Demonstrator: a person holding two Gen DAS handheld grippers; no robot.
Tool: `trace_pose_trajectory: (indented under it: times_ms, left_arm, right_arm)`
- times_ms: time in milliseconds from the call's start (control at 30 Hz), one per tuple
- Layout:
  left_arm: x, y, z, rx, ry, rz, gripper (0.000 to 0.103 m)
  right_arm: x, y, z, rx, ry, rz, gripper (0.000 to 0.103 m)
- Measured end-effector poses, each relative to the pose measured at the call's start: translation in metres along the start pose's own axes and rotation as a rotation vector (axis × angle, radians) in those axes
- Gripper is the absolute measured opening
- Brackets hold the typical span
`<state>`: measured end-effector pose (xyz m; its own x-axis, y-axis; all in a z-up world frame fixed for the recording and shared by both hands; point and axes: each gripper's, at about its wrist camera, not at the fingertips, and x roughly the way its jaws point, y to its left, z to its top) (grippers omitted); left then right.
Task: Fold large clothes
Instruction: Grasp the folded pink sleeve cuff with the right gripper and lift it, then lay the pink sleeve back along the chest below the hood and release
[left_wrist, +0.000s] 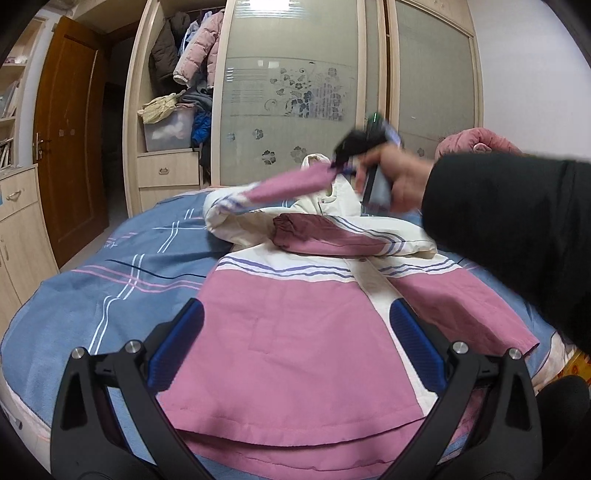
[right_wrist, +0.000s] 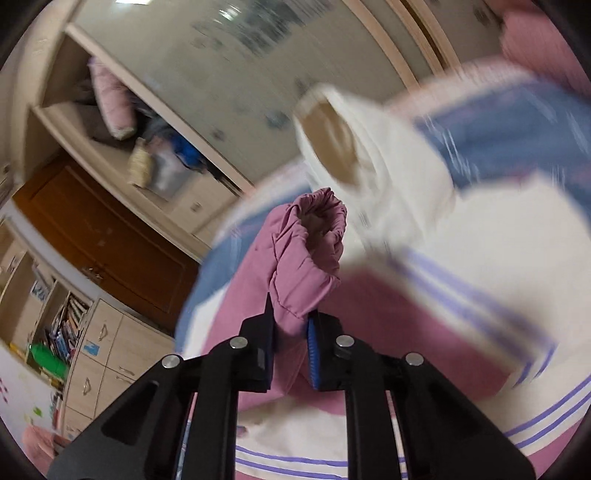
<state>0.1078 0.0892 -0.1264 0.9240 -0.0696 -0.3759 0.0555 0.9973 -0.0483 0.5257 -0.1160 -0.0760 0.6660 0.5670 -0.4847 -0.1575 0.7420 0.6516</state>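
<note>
A pink and white padded jacket (left_wrist: 291, 332) lies flat on the bed, its hem toward me. One pink sleeve (left_wrist: 332, 236) is folded across the chest. My left gripper (left_wrist: 295, 332) is open and empty, low over the jacket's lower front. My right gripper (left_wrist: 341, 162) is shut on the cuff of the other sleeve (left_wrist: 288, 184) and holds it lifted above the jacket's hood. In the right wrist view the pink sleeve cuff (right_wrist: 310, 251) is pinched between the right gripper's (right_wrist: 290, 325) blue pads. The white hood (right_wrist: 351, 155) lies beyond it, blurred.
The bed has a blue checked cover (left_wrist: 110, 280). A wardrobe with frosted sliding doors (left_wrist: 295, 92) and an open section full of clothes (left_wrist: 184, 74) stands behind. A wooden door (left_wrist: 66, 129) is at left. A pink coat (left_wrist: 480, 142) lies at the back right.
</note>
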Motion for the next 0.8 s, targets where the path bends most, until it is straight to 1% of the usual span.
trace_pose_trajectory:
  times_ms: [67, 133, 200, 267, 333, 400, 433, 467, 567, 667, 700, 733, 767, 800]
  left_arm:
    - [0.002, -0.002, 0.000, 0.002, 0.005, -0.004, 0.101]
    - [0.004, -0.005, -0.001, 0.004, 0.013, -0.008, 0.101]
    - [0.006, -0.008, -0.002, 0.007, 0.019, -0.016, 0.101]
    - [0.007, -0.010, -0.003, 0.012, 0.024, -0.019, 0.101]
    - [0.007, -0.011, -0.004, 0.014, 0.026, -0.022, 0.101]
    - [0.008, -0.012, -0.005, 0.015, 0.033, -0.026, 0.101]
    - [0.009, -0.012, -0.005, 0.013, 0.039, -0.027, 0.101]
    - [0.009, -0.012, -0.006, 0.011, 0.043, -0.029, 0.101]
    - [0.012, -0.012, -0.007, 0.006, 0.056, -0.032, 0.101]
    - [0.015, -0.012, -0.009, 0.006, 0.071, -0.029, 0.101]
    - [0.017, -0.012, -0.009, 0.006, 0.075, -0.026, 0.101]
    - [0.018, -0.013, -0.010, 0.006, 0.081, -0.021, 0.101]
    - [0.020, -0.012, -0.010, 0.002, 0.092, -0.020, 0.101]
    - [0.023, -0.011, -0.011, -0.006, 0.104, -0.023, 0.101]
  right_arm:
    - [-0.028, 0.015, 0.023, -0.043, -0.052, 0.008, 0.014]
    - [-0.047, 0.026, 0.047, -0.066, -0.094, 0.016, 0.014]
    - [-0.075, 0.029, 0.067, -0.105, -0.140, -0.001, 0.014]
    - [-0.097, 0.018, 0.075, -0.131, -0.168, -0.037, 0.014]
    - [-0.109, 0.001, 0.077, -0.142, -0.179, -0.086, 0.014]
    - [-0.113, -0.031, 0.072, -0.131, -0.171, -0.150, 0.014]
    - [-0.110, -0.053, 0.066, -0.114, -0.156, -0.193, 0.014]
    - [-0.107, -0.067, 0.059, -0.102, -0.146, -0.216, 0.014]
    - [-0.086, -0.132, 0.029, -0.038, -0.085, -0.308, 0.014]
    - [-0.066, -0.173, 0.001, -0.001, -0.037, -0.376, 0.015]
    - [-0.059, -0.189, -0.009, 0.013, -0.027, -0.401, 0.018]
    - [-0.054, -0.200, -0.018, 0.028, -0.018, -0.414, 0.026]
    - [-0.050, -0.213, -0.027, 0.047, -0.002, -0.423, 0.031]
    - [-0.052, -0.217, -0.032, 0.057, -0.012, -0.430, 0.040]
